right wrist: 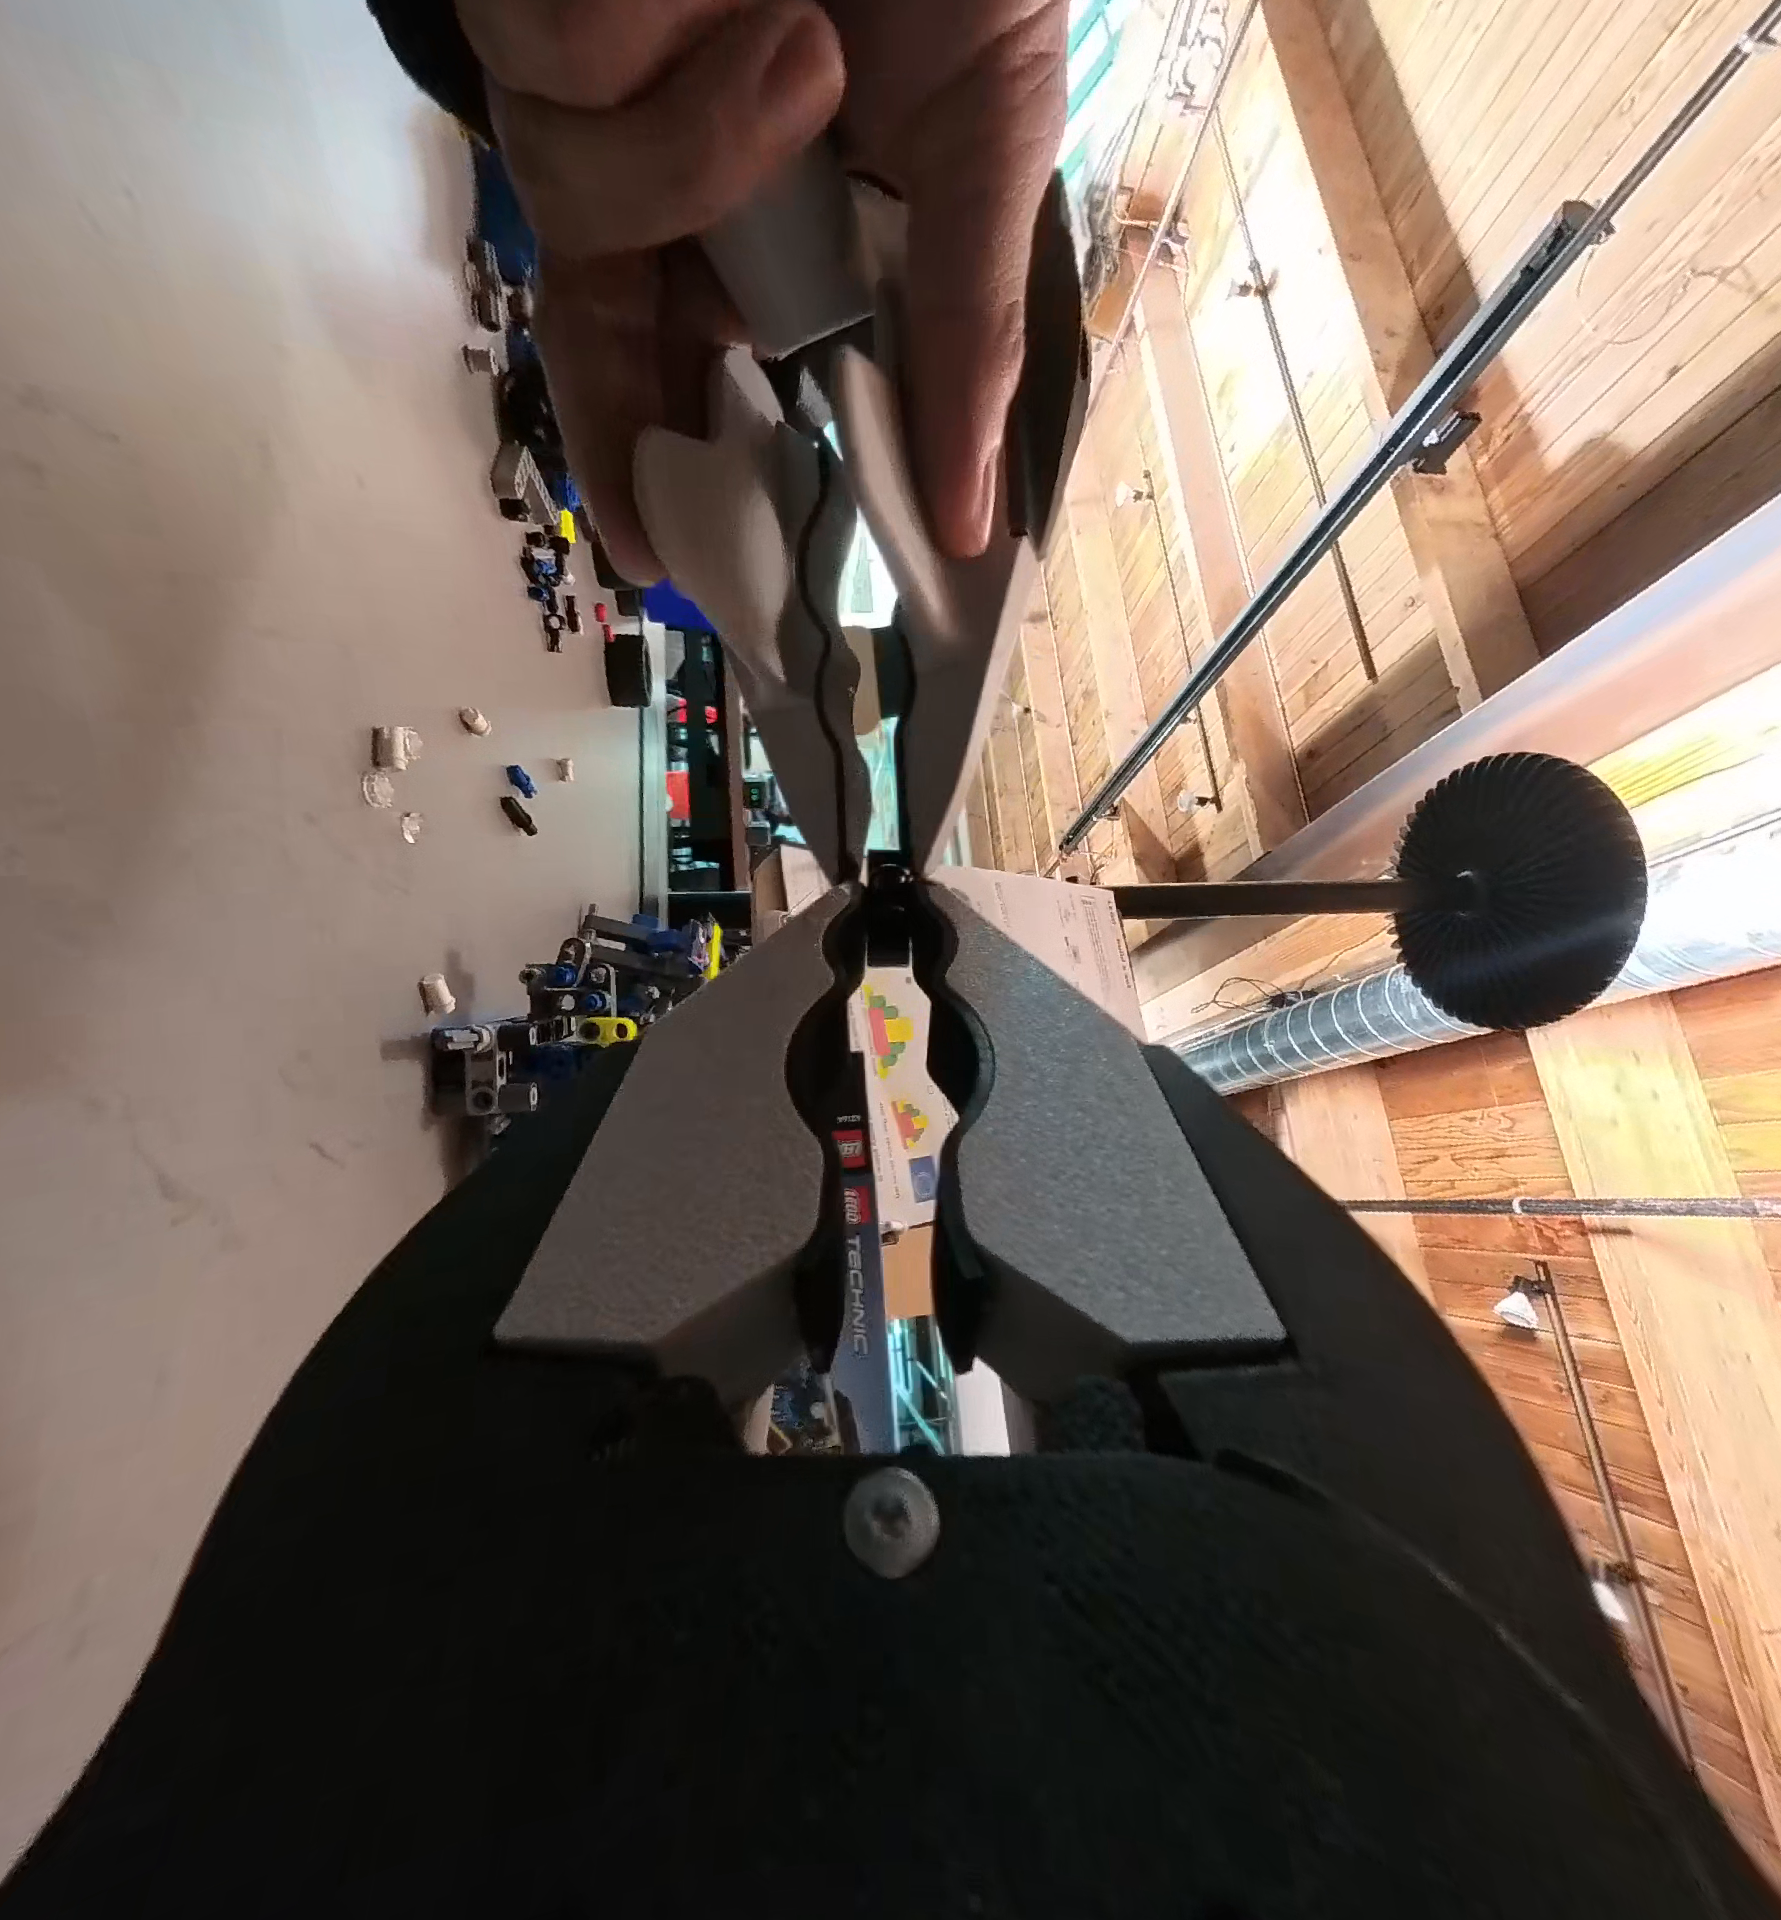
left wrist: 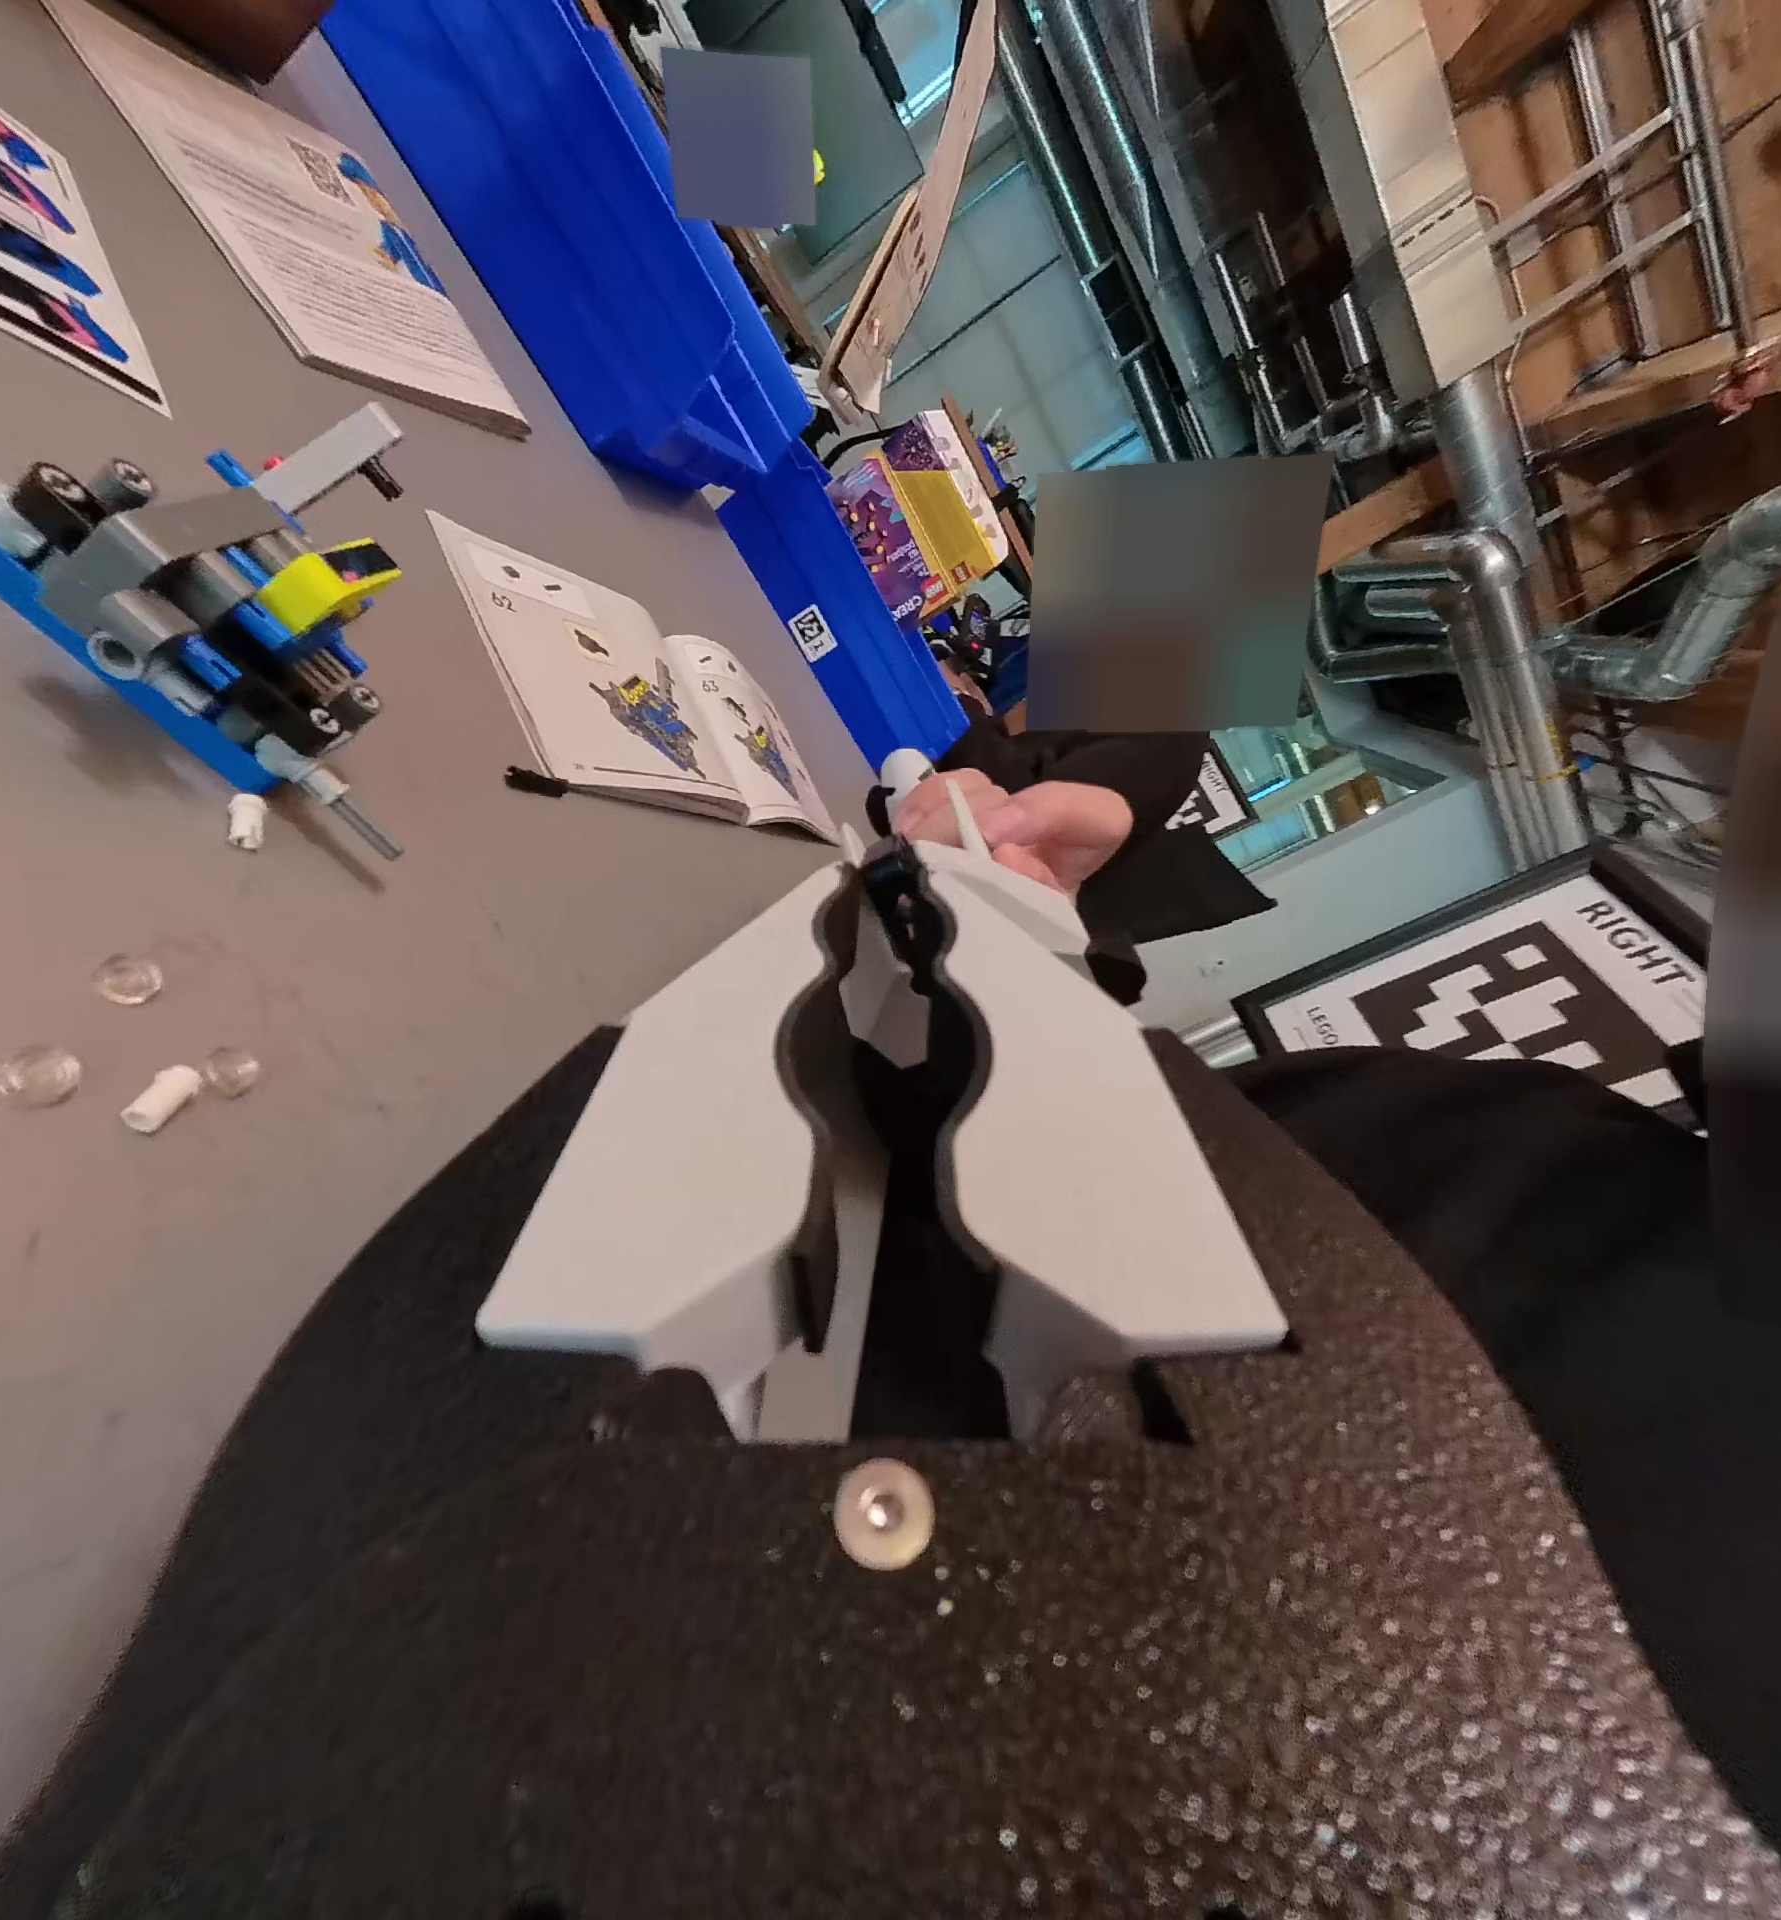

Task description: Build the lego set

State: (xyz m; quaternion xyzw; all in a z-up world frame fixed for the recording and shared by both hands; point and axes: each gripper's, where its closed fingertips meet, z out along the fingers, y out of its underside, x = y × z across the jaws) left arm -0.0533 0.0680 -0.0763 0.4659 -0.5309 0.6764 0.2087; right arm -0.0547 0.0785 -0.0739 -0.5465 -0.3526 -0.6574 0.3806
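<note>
My left gripper (left wrist: 888, 871) is shut on a small black lego piece (left wrist: 894, 885), held in the air above the table. My right gripper (right wrist: 886, 891) meets it tip to tip and is shut on the small black piece (right wrist: 886, 927) from the other side. I cannot tell whether this is one piece or two joined. The left gripper's fingers (right wrist: 824, 665) and the hand (right wrist: 740, 208) holding it come in from the top of the right wrist view. The blue, grey and yellow partial build (left wrist: 200, 613) stands on the table and also shows in the right wrist view (right wrist: 574, 1003).
An open instruction booklet (left wrist: 637, 686) lies beside a black axle (left wrist: 551, 781). Clear round pieces (left wrist: 127, 977) and white pins (left wrist: 164, 1096) lie loose near the build. Blue bins (left wrist: 574, 239) line the table's far side. More loose parts (right wrist: 548, 540) and a black wheel (right wrist: 628, 670) lie farther off. Both grippers' tips are close together, under 4 cm apart.
</note>
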